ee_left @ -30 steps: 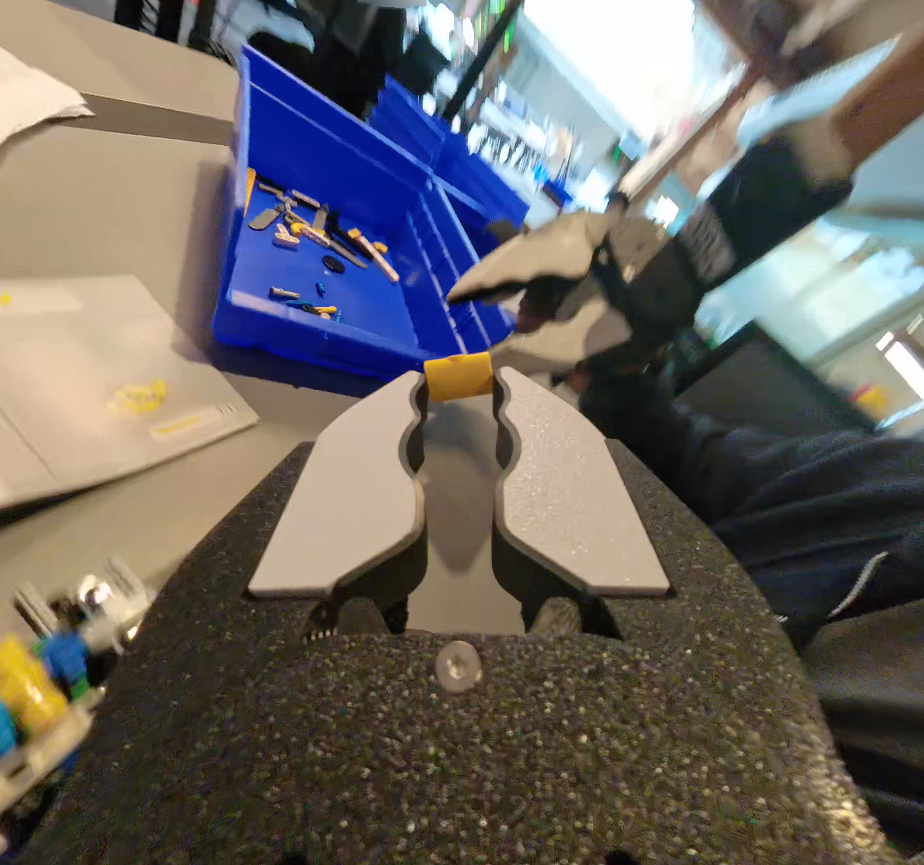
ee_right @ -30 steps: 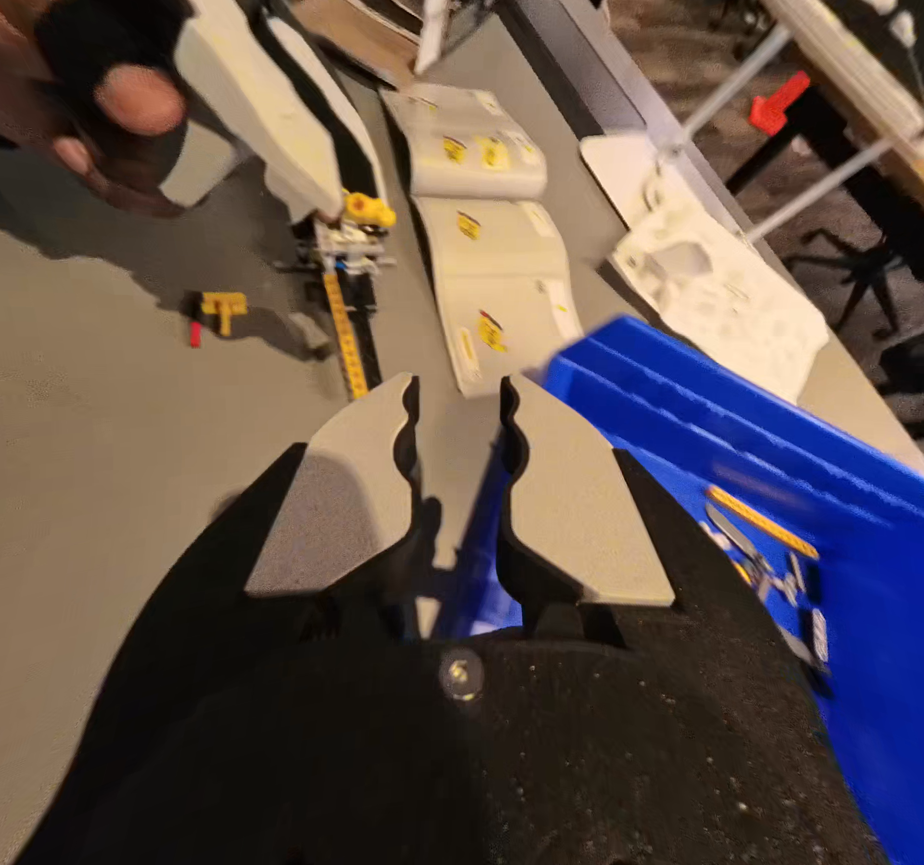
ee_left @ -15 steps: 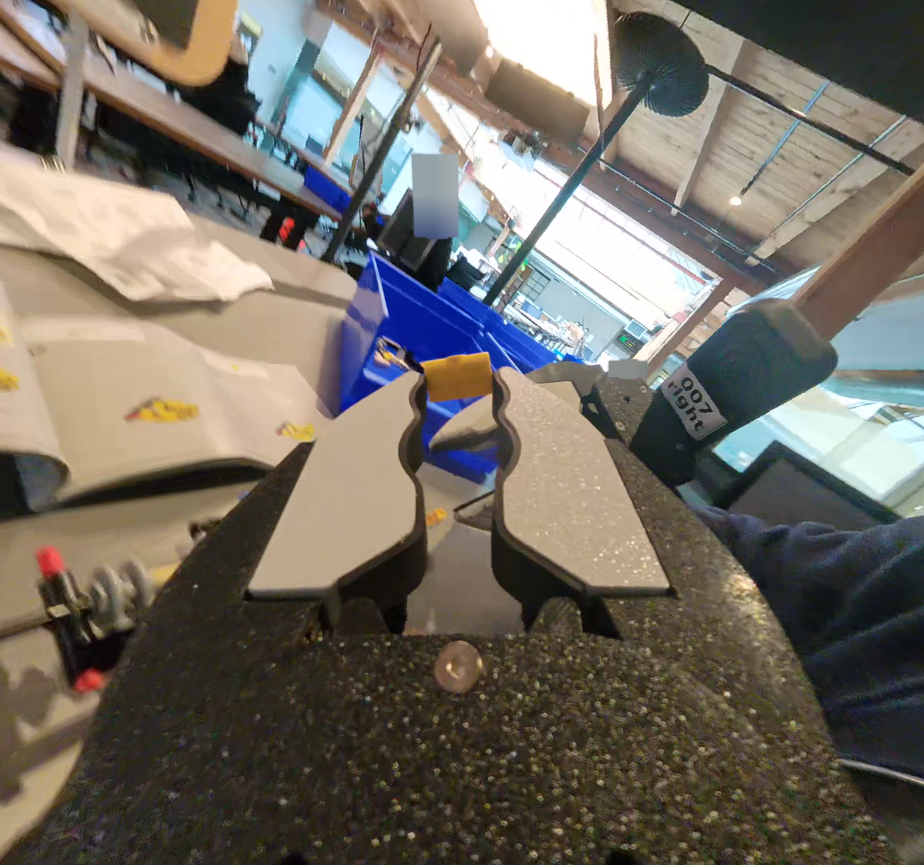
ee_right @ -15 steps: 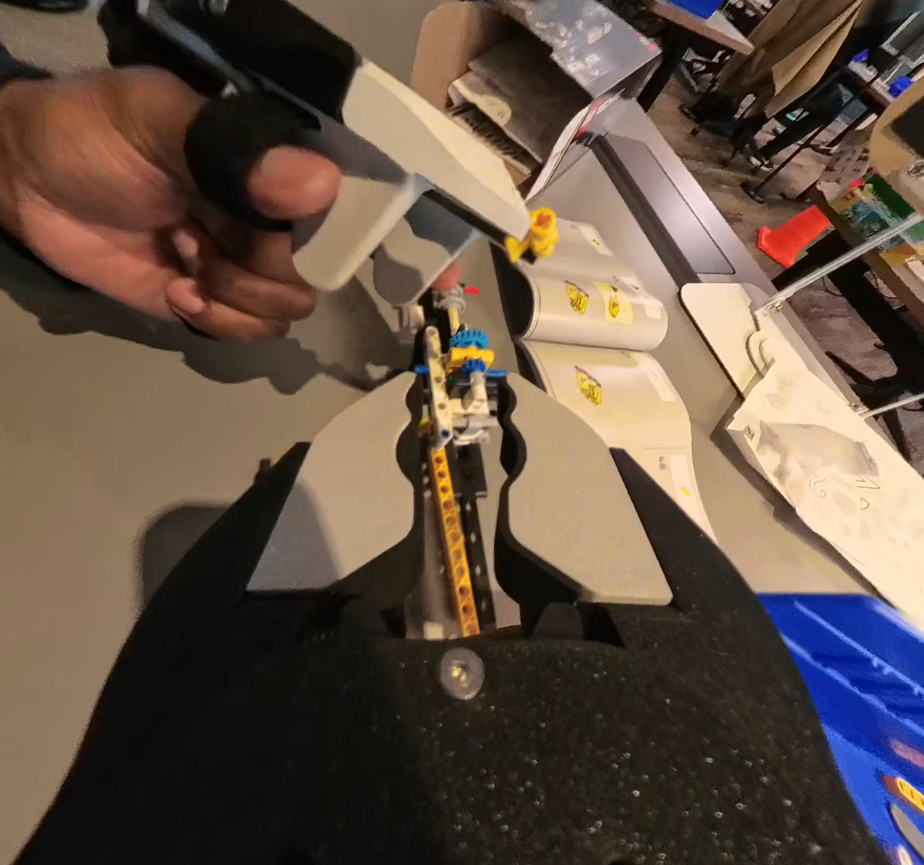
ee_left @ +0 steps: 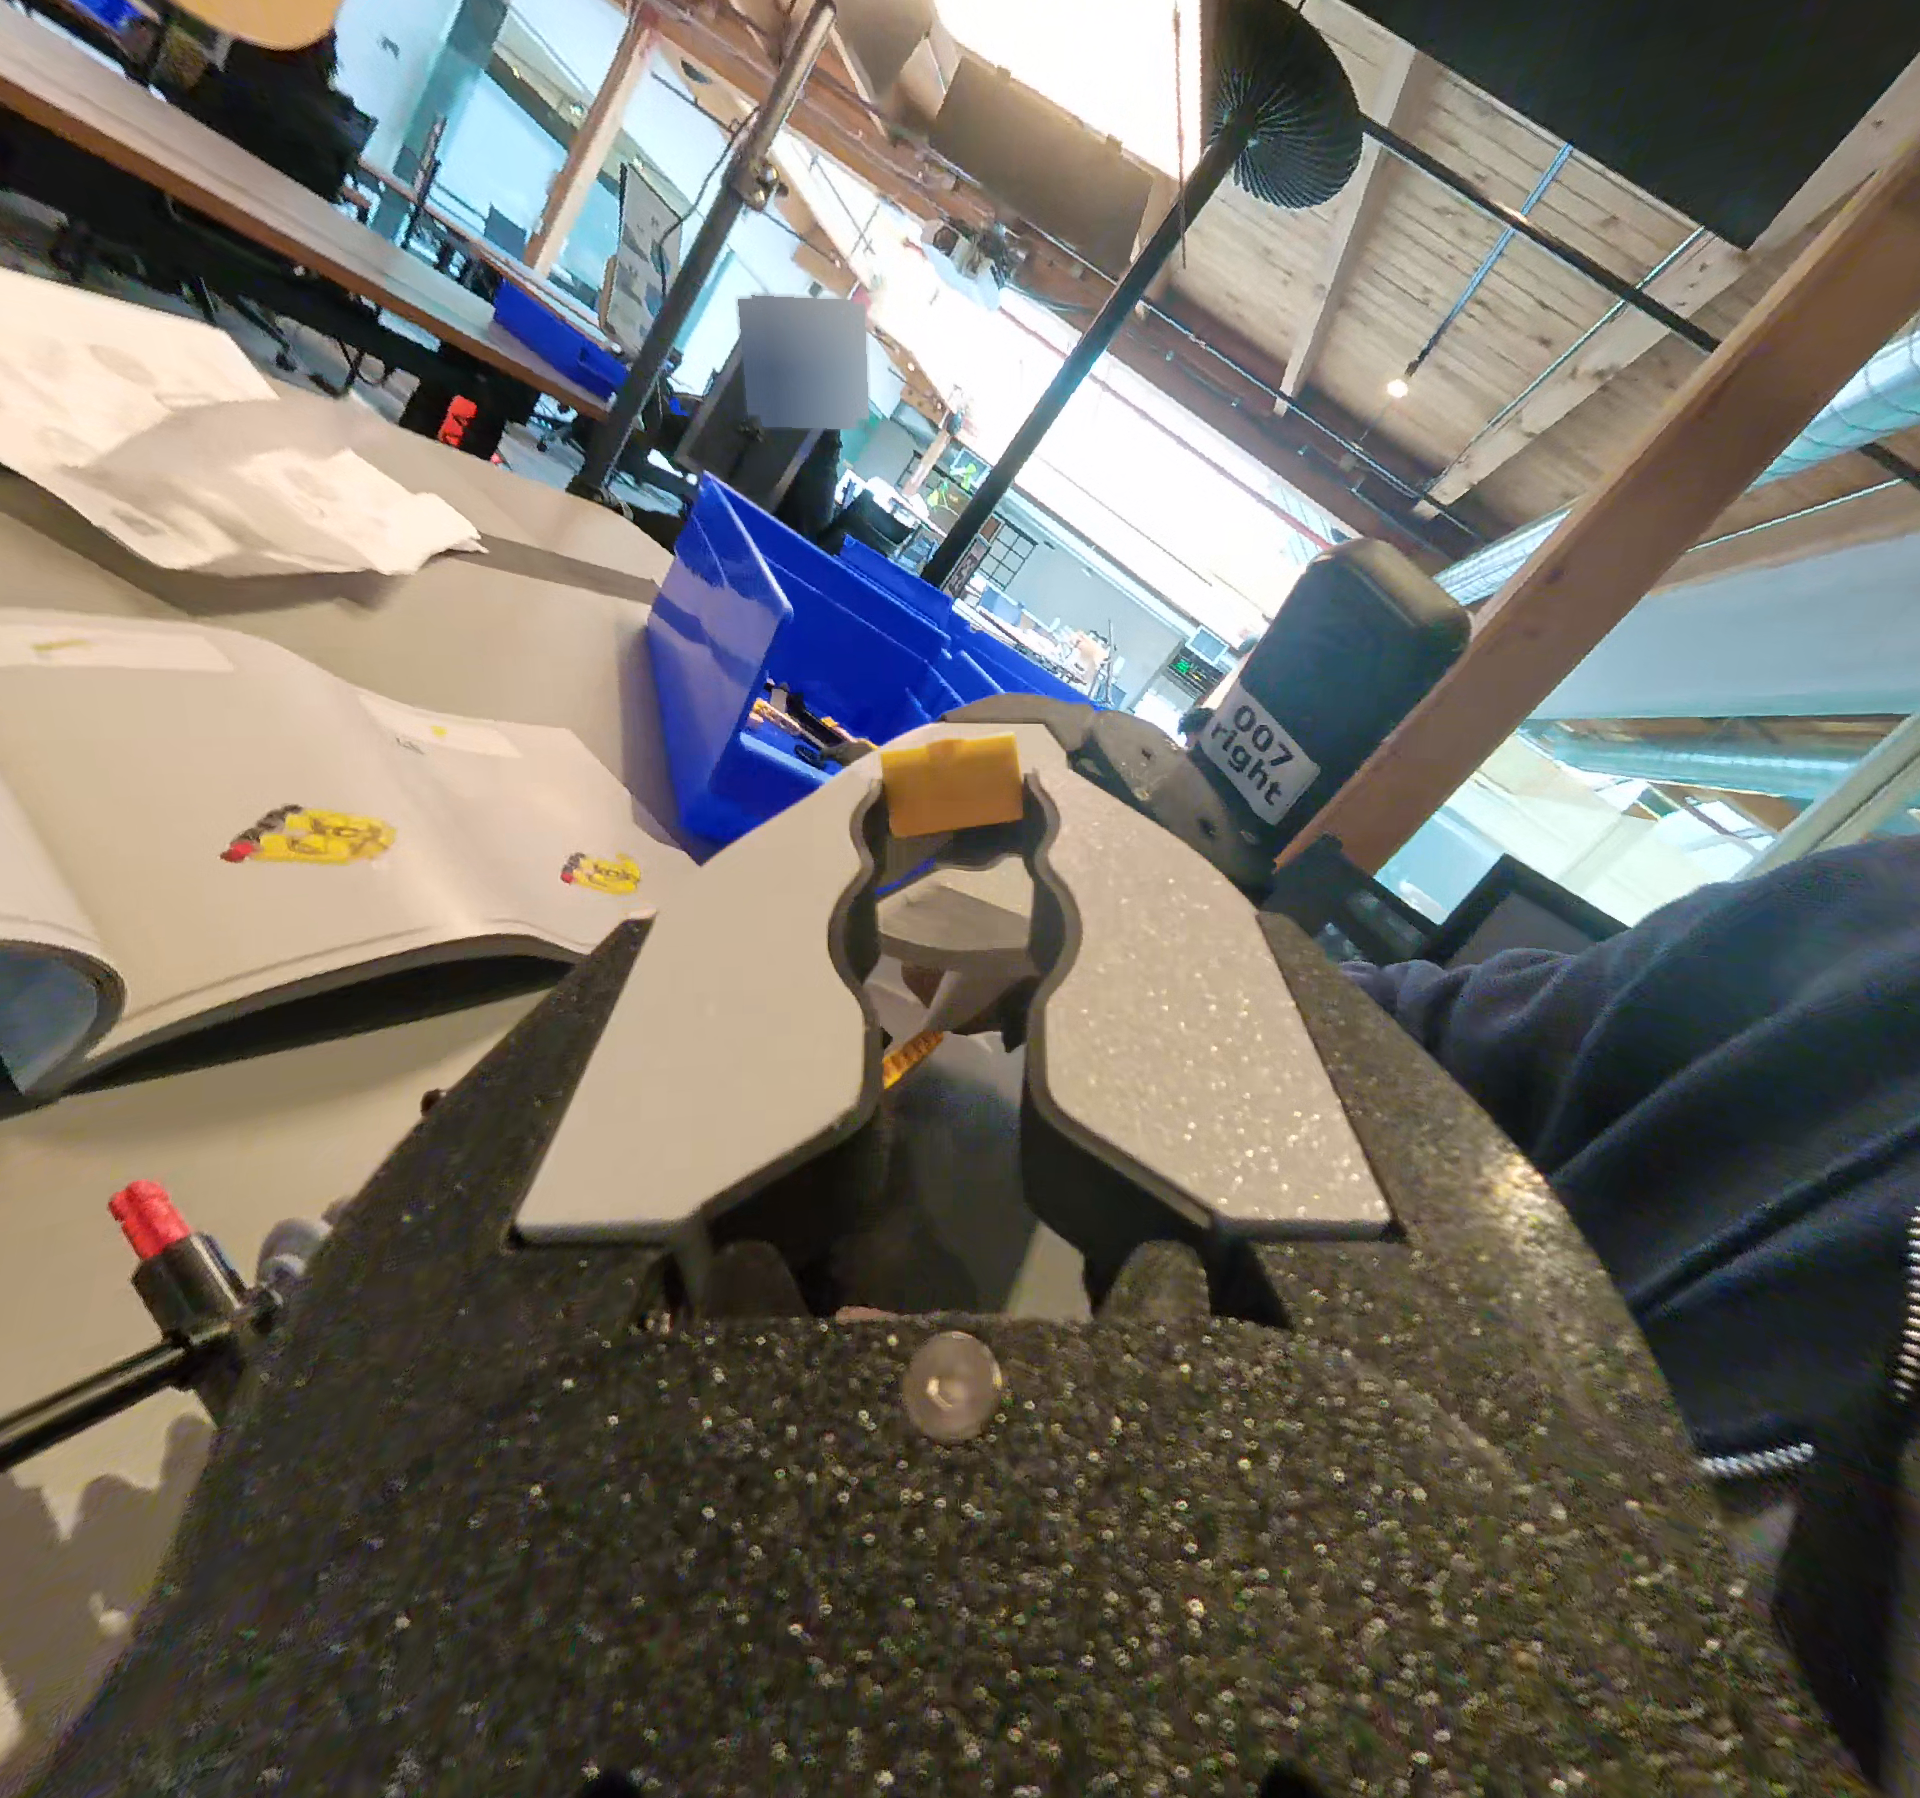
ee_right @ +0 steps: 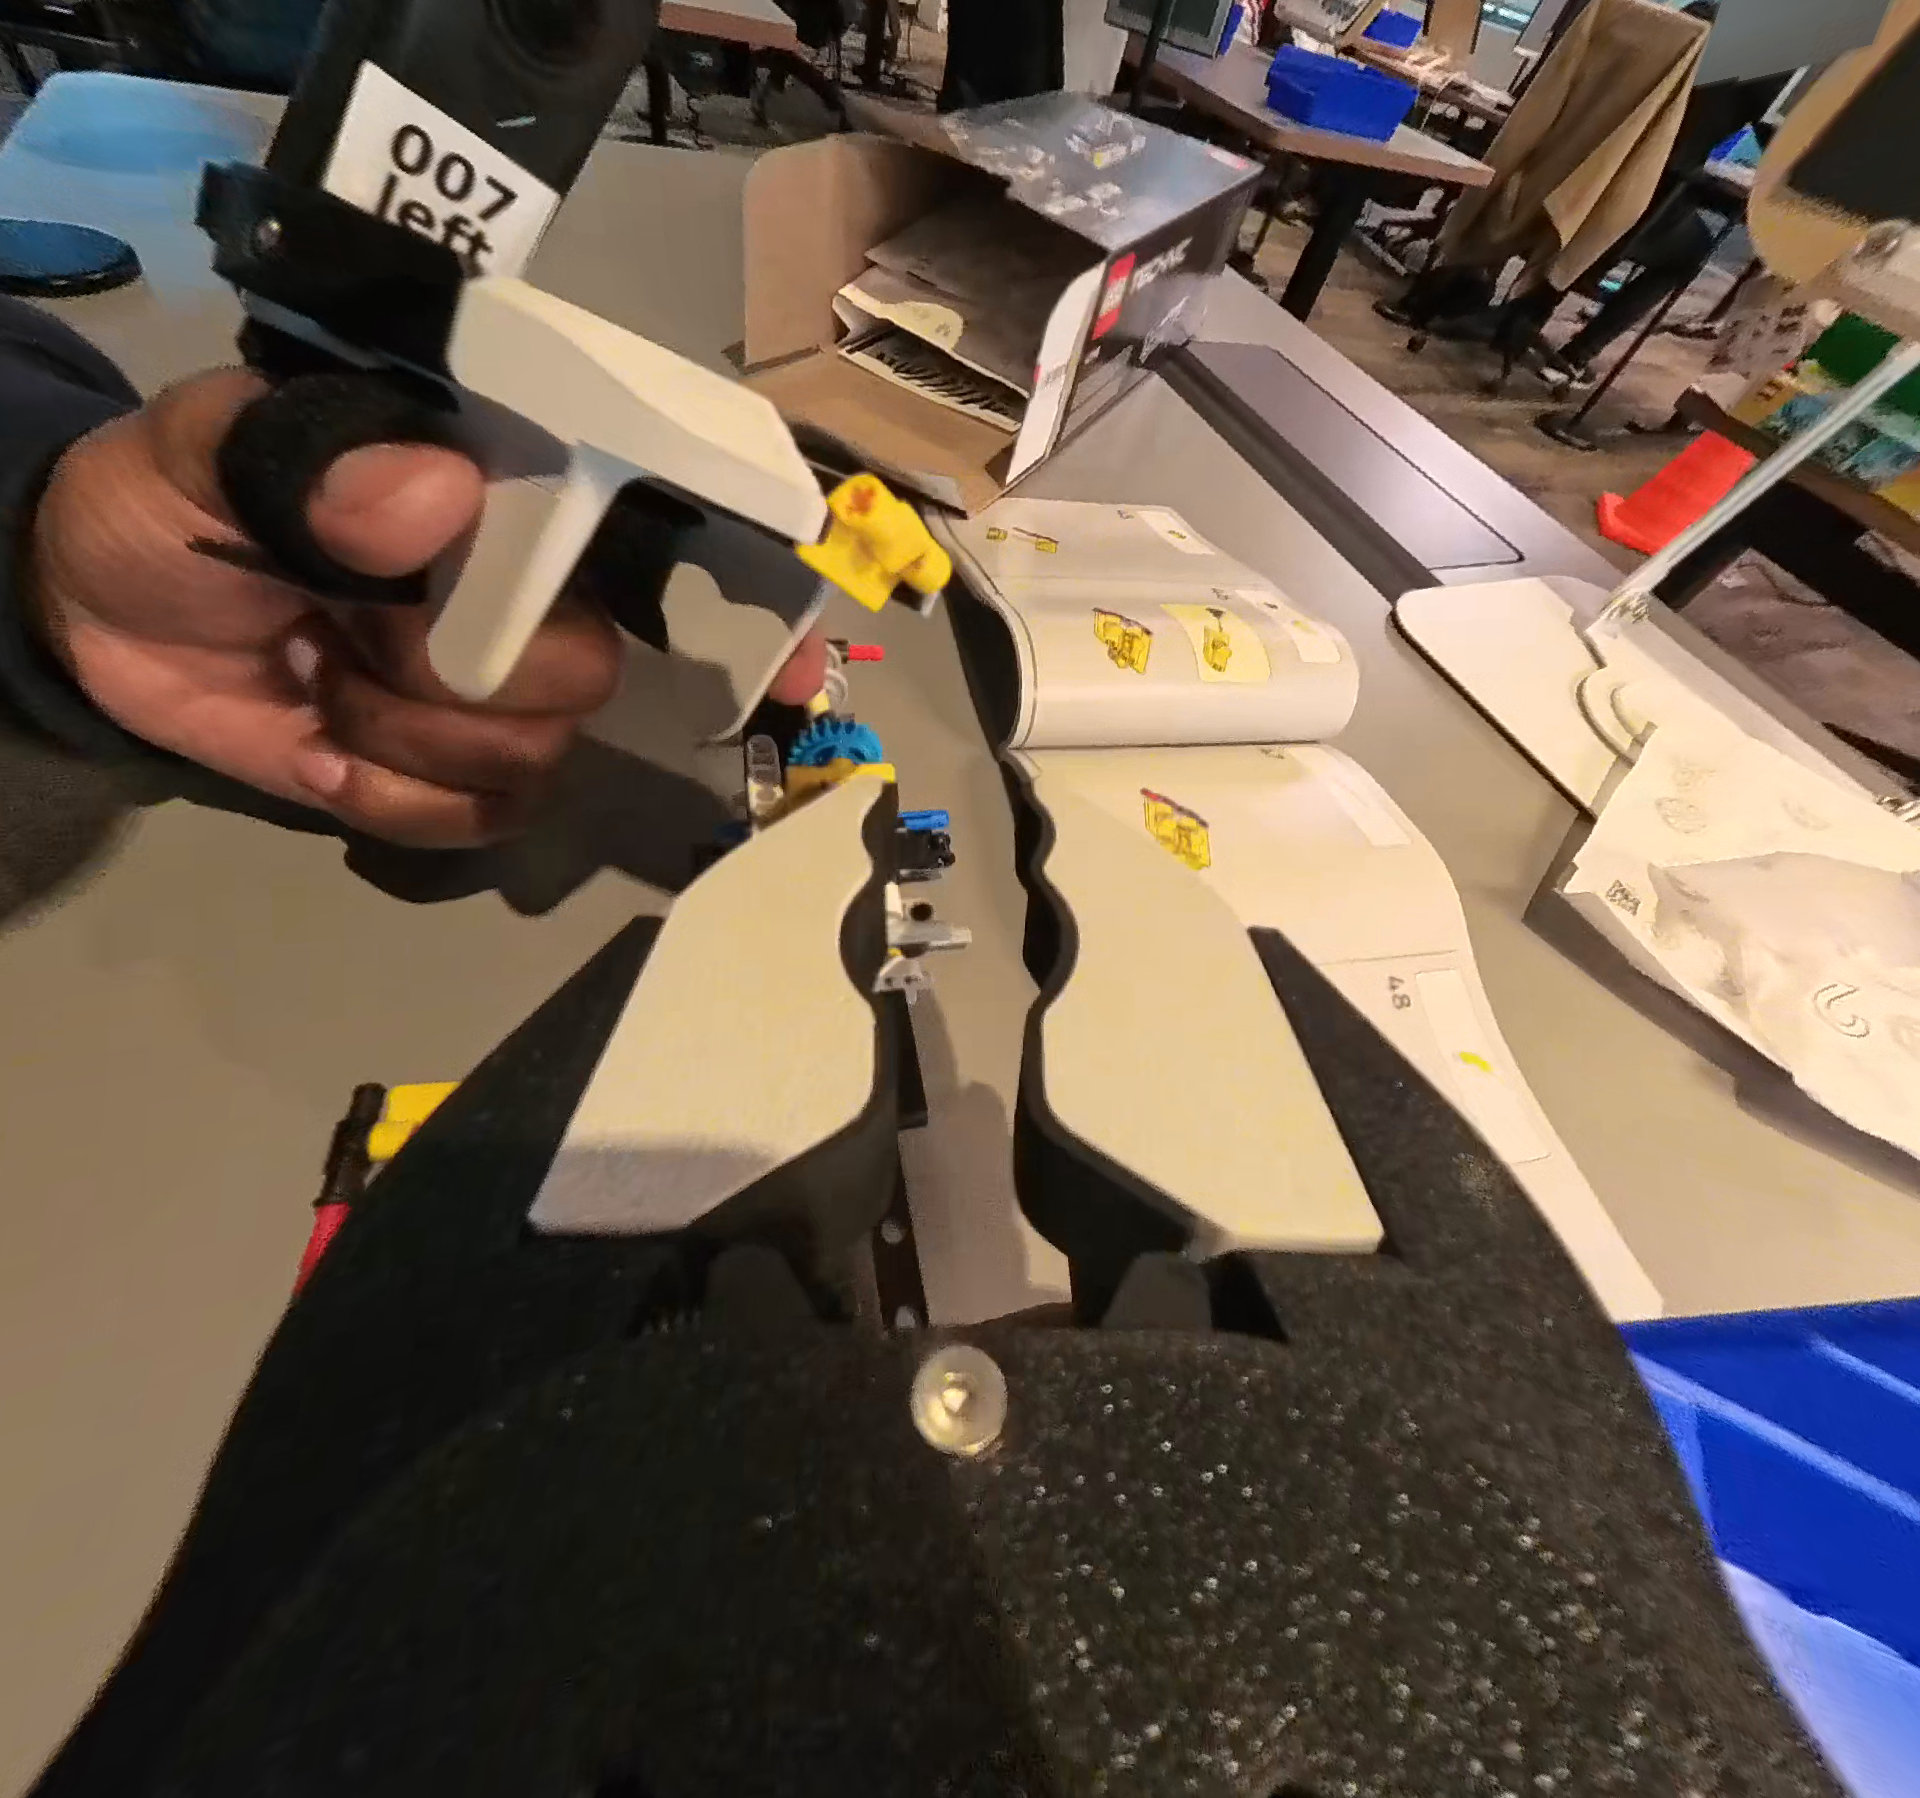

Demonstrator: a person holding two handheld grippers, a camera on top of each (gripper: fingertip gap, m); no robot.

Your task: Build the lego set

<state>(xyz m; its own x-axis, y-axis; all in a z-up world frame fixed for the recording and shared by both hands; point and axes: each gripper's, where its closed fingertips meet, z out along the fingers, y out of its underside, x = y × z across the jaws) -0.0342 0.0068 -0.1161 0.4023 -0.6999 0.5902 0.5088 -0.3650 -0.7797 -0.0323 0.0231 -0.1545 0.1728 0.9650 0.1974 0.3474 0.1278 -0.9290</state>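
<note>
Left tool (ee_left: 951,792) nearer (yellow piece (ee_left: 948,784) pinched)

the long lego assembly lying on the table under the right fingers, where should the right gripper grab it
Probably across the long beam of the lego assembly, from above. It lies flat and narrow, running lengthwise between the open right gripper fingers, so they can close on its two long sides. I'd stay short of the far end, where the blue gear and pins stick out.

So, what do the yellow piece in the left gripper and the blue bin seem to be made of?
The yellow piece looks like hard moulded plastic: even colour, crisp edges, slight sheen. The blue bin also seems rigid plastic, glossier, since its wall reflects light. The left gripper fingers look matte grey with a fine grain, probably printed plastic, though that is less sure.
</note>
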